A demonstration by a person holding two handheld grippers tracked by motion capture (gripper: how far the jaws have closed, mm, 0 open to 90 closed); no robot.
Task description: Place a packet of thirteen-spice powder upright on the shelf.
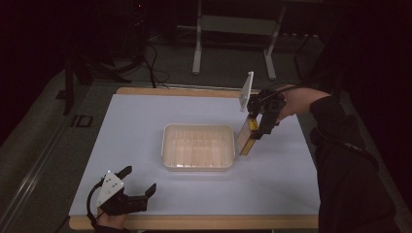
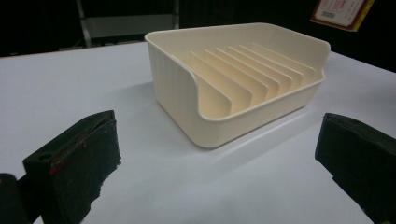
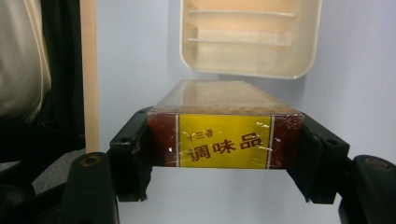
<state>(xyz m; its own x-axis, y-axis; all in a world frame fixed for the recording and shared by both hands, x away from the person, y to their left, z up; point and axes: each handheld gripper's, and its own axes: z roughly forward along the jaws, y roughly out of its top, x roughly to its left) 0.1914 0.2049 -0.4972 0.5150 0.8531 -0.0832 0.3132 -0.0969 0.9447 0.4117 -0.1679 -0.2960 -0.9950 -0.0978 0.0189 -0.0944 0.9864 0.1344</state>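
My right gripper [image 1: 256, 130] is clamped on a box [image 3: 224, 135], held in the air just beside the rack [image 1: 198, 147], seemingly clear of it. My left gripper [image 1: 138, 182] rests near the table's [image 1: 145, 121] front edge, jaws apart.

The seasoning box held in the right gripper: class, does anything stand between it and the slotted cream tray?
Nothing visible does. The right gripper holds the seasoning box in the air just beside the cream tray, whose slots look empty. The left gripper rests open near the table's front edge, well clear.
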